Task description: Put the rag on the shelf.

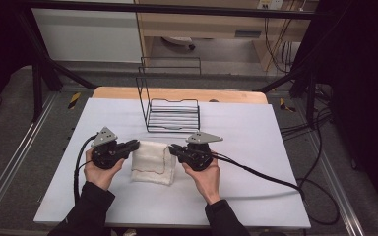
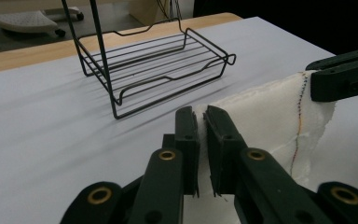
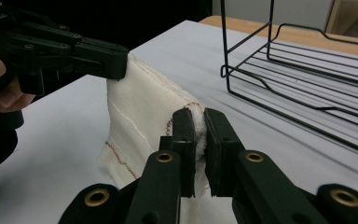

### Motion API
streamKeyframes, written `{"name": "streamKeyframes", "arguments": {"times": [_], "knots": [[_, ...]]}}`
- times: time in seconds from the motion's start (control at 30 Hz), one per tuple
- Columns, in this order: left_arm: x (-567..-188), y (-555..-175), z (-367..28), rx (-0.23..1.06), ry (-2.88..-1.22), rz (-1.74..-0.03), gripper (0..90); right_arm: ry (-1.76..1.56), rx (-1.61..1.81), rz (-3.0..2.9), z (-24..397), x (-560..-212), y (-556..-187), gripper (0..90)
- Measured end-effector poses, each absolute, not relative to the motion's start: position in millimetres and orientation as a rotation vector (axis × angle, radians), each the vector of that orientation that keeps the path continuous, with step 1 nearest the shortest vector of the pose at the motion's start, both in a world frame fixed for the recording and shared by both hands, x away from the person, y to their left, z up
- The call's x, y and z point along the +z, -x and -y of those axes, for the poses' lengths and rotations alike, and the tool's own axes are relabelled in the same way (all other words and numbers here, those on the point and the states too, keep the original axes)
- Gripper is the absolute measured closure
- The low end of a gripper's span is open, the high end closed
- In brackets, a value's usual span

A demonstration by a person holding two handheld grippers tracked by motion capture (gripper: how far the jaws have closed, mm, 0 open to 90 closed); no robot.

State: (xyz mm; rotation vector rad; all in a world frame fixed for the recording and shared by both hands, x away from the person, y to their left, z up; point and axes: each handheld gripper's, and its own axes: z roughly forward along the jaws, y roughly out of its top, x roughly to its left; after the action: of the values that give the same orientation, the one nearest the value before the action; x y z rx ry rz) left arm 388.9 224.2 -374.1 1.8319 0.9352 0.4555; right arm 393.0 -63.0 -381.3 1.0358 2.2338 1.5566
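Soft white cloth [image 1: 152, 162] with stitched hems — each hand-held gripper, left [image 1: 134, 145] and right [image 1: 173, 148], pinches an upper corner; black wire rack [image 1: 172, 114] stands behind, apart, on the white table [image 1: 256, 147].

A white table [image 1: 256, 147] stands on grey carpet [image 1: 10, 123], with a wooden board [image 1: 128, 93] along its far edge. Black frame bars [image 1: 39, 83] surround it. Beyond, a wooden cabinet [image 1: 202, 24] meets a white wall [image 1: 88, 34]. Cables [image 1: 320, 147] trail across the dim floor.

Cloth [image 2: 261, 112] corner hidden between jaws of left gripper [image 2: 201, 116]; wire rack [image 3: 307, 79] cut off by right gripper view's edge.
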Motion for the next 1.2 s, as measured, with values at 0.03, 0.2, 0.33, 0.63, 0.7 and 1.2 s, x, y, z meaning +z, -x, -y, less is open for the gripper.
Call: {"name": "streamKeyframes", "arguments": {"times": [0.03,0.2,0.33,0.63,0.7,1.2], "knots": [[-373,-388,-224,0.455,-1.829,-0.929,83.1,-1.029,1.555,-2.229,63,-380,-393,83.6],[-368,-385,-223,0.472,-1.806,-0.92,83.2,-0.997,1.553,-2.215,64,-372,-390,83.6],[-365,-382,-223,0.482,-1.786,-0.914,83.2,-0.963,1.551,-2.203,64,-367,-388,83.7],[-357,-376,-221,0.504,-1.744,-0.895,83.2,-0.922,1.574,-2.171,68,-357,-385,83.7],[-355,-375,-220,0.509,-1.741,-0.891,83.2,-0.918,1.578,-2.164,69,-355,-384,83.7],[-339,-373,-214,0.534,-1.707,-0.845,83.2,-0.886,1.631,-2.103,79,-340,-382,83.8]]}}
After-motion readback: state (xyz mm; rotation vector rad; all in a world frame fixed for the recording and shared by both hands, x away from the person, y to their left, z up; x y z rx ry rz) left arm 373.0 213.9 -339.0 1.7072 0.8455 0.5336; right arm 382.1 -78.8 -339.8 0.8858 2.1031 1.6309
